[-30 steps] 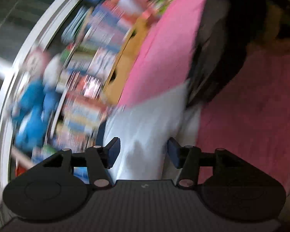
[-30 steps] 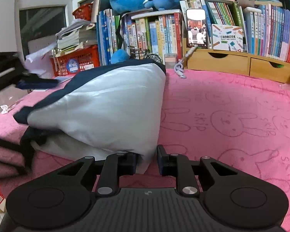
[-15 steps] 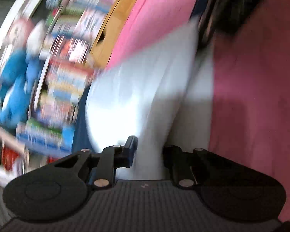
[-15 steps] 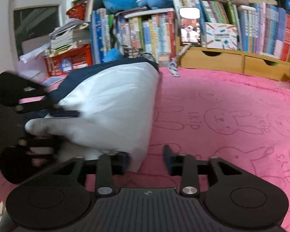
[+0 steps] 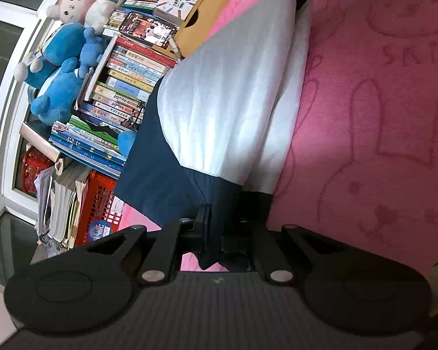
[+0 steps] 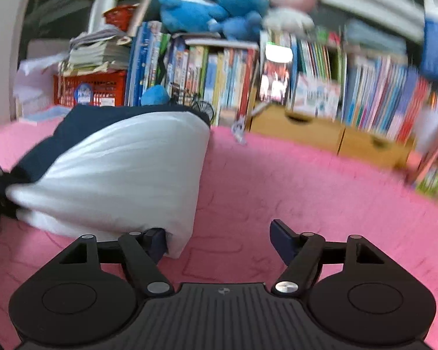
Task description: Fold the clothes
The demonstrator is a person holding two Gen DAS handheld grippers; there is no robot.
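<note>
A white and navy garment [image 5: 227,96] lies folded over on a pink towel with rabbit prints [image 5: 379,122]. My left gripper [image 5: 219,230] is shut on the garment's navy edge, which runs between its pads. In the right wrist view the same garment [image 6: 125,169] sits at the left, its white corner touching my right gripper's left fingertip [image 6: 156,242]. My right gripper [image 6: 219,239] is opening, its jaws wide apart over bare pink towel [image 6: 306,192], pressing on nothing. The other gripper shows as a dark shape at that view's left edge.
Rows of books [image 6: 207,75] and a wooden drawer unit [image 6: 321,134] line the far side of the towel. Blue and pink plush toys [image 6: 219,8] sit on top of the books. A red basket [image 6: 90,90] with stacked papers stands at the left. A phone [image 5: 149,27] leans on the books.
My left gripper closed on the garment's navy edge after moving along the white cloth. My right gripper let go of the white corner and opened wide.
</note>
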